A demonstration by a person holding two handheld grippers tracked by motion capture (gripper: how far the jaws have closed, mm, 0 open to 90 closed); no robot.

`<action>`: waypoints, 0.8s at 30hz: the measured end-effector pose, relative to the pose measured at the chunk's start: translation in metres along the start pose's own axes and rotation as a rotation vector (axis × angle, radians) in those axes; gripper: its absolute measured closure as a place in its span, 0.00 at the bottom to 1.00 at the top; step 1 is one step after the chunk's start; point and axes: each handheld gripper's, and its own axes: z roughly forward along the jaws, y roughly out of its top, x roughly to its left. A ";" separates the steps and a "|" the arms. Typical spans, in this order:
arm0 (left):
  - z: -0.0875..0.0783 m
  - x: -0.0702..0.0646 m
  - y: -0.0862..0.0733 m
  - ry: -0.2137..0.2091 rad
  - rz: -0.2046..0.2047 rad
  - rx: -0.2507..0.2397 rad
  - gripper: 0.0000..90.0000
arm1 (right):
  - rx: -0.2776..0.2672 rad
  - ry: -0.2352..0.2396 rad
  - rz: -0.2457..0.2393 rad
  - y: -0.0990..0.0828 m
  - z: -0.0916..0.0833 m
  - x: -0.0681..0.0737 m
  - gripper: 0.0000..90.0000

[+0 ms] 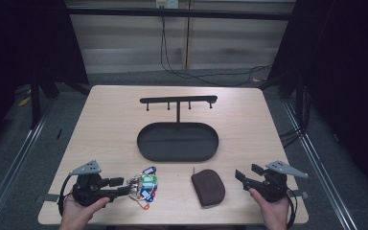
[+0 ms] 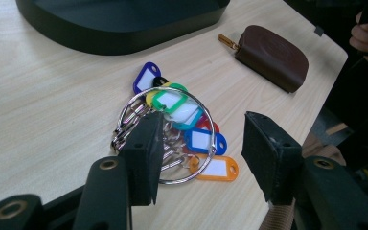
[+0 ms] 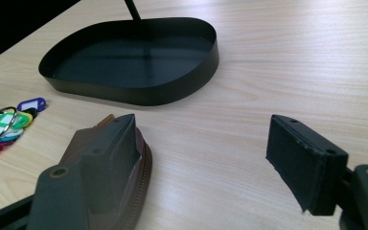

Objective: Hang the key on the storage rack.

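Key ring [image 2: 172, 132], blank coloured tags

A black oval tray [image 1: 178, 142] with a hook rack sits mid-table. Nearer the person, below its left end, the left gripper [image 1: 120, 186] meets a bunch of coloured key tags [image 1: 144, 188]. Below its right end lies a brown key pouch [image 1: 209, 187], the right gripper [image 1: 242, 178] open just beyond.

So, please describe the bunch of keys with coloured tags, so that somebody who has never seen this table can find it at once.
Start from the black oval tray in the middle of the wooden table. Nearer the person and to the left lies the bunch of keys, just in front of the open left gripper. Its metal ring and blue, green, orange and red tags set it apart from the plain brown pouch beside it.
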 end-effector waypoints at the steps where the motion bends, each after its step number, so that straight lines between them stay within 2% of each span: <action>1: 0.001 0.000 0.000 0.000 0.009 0.011 0.54 | -0.001 -0.002 -0.003 0.000 0.000 0.000 0.28; 3: 0.003 -0.001 0.000 0.010 0.016 0.024 0.53 | -0.001 -0.005 -0.004 0.000 0.001 -0.001 0.27; 9: 0.004 -0.002 0.001 -0.010 0.011 0.028 0.53 | 0.004 -0.003 -0.011 0.000 0.001 -0.001 0.25; 11: 0.004 -0.003 0.002 -0.024 0.018 0.022 0.57 | 0.004 -0.003 -0.011 0.000 0.001 -0.001 0.25; 19: 0.005 -0.008 0.007 -0.019 0.025 0.043 0.63 | 0.007 -0.001 -0.013 0.001 0.001 0.000 0.25; 24: 0.009 -0.010 0.011 -0.023 0.027 0.072 0.73 | 0.004 -0.002 -0.020 0.000 0.000 0.002 0.26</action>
